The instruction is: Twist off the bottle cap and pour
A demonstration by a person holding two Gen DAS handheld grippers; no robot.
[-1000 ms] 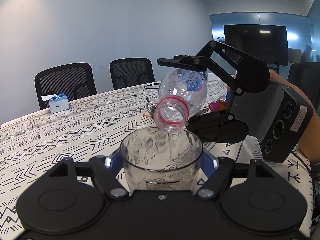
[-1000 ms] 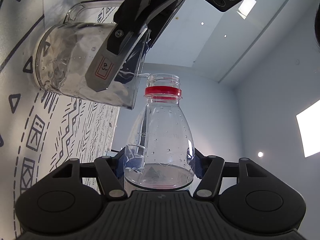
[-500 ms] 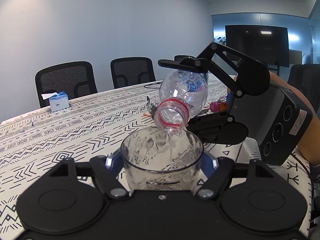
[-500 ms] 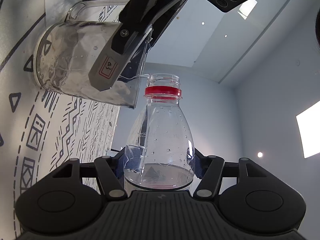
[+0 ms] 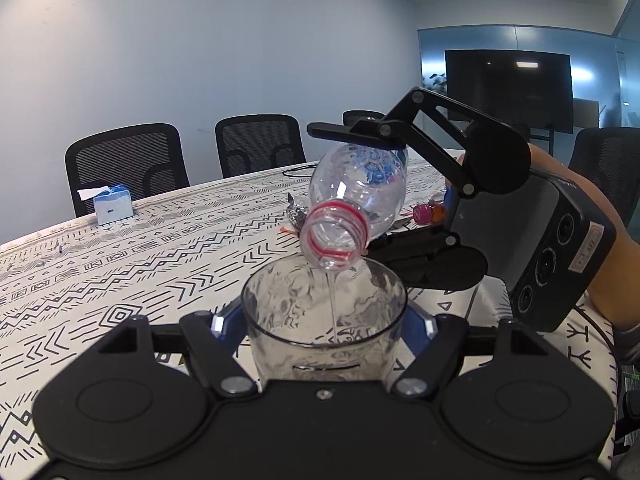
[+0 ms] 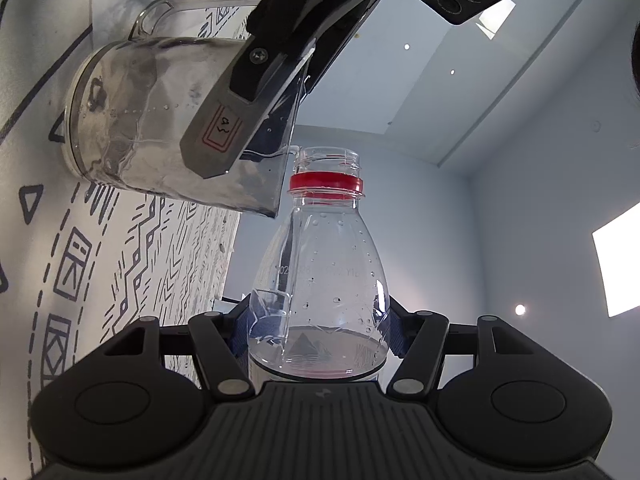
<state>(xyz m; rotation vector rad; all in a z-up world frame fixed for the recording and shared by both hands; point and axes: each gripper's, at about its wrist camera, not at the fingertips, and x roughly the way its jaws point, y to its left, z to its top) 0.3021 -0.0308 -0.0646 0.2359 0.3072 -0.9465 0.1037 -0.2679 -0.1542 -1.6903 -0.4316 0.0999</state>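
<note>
My left gripper is shut on a clear plastic cup that stands on the patterned tablecloth. My right gripper is shut on a clear, uncapped bottle with a red neck ring. In the left wrist view the bottle is tipped mouth-down over the cup, and a thin stream of water falls into it. Little water is left in the bottle. In the right wrist view the cup with its handle sits beside the bottle mouth, partly hidden by the left gripper.
The tablecloth covers a long table. A blue tissue box stands at the far left edge. A pink-capped small bottle and foil wrappers lie behind the bottle. Black office chairs line the far side.
The bottle's mouth has shifted slightly while water keeps running into the cup. Both grippers hold their places.
</note>
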